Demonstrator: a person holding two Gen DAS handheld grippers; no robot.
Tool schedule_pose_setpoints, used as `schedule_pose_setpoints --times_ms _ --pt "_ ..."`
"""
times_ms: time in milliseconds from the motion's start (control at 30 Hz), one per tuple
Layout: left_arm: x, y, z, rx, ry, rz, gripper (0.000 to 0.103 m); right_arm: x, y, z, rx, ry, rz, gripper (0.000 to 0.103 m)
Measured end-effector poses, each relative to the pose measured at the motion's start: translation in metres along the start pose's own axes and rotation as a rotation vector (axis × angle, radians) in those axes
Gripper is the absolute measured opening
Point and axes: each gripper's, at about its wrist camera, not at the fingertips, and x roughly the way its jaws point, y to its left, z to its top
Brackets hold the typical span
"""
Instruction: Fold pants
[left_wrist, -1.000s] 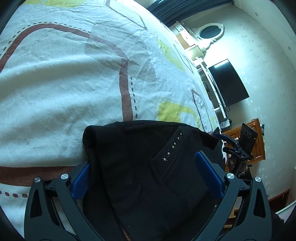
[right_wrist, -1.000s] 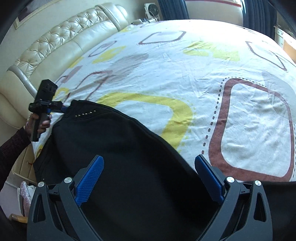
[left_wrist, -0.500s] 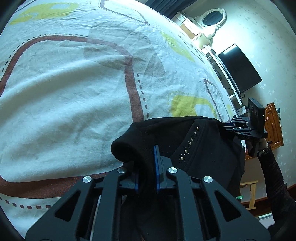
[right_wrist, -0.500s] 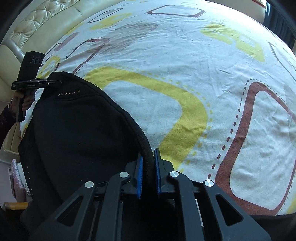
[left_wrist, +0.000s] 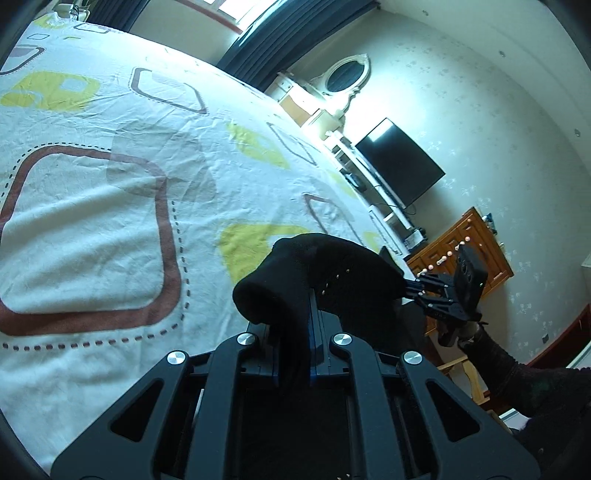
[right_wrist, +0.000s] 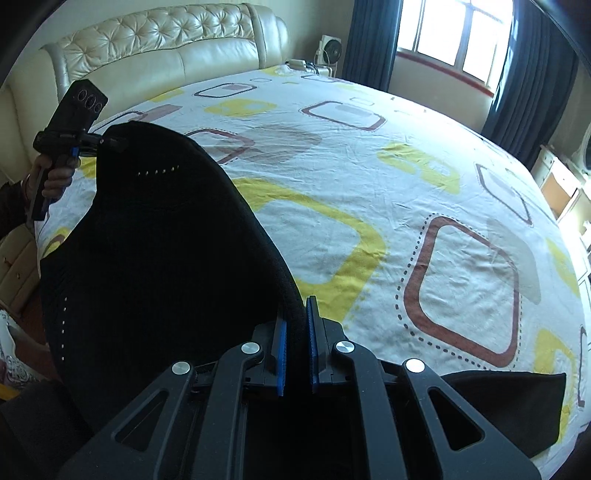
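My left gripper (left_wrist: 291, 339) and right gripper (right_wrist: 295, 345) each pinch the waistband of the black pants (right_wrist: 159, 266) between their fingers, and the cloth hangs stretched between them above the near edge of the bed (right_wrist: 369, 192).

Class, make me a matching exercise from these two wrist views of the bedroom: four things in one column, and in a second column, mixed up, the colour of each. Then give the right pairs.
Things:
1. pants
2. headboard
3. curtains
4. gripper pads

Colours:
A. dark navy
B. bright blue
C. black
D. cream

Right pairs: 1-C, 2-D, 3-A, 4-B.
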Motion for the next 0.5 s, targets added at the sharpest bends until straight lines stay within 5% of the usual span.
schedule_pose_setpoints --times_ms 200,300,500 --pt "-0.033 -0.026 -0.068 0.006 -0.003 0.023 0.011 -0.03 0.046 -0.062 -0.037 -0.048 -0.044 0.01" --pt "-0.04 -0.025 -0.109 -0.062 0.025 0.054 0.024 -0.029 0.07 -0.096 -0.077 -0.013 -0.06 0.011" --pt "-0.048 -0.018 -0.172 -0.194 0.043 0.129 0.032 -0.021 0.095 -0.135 -0.065 0.064 -0.02 0.019"
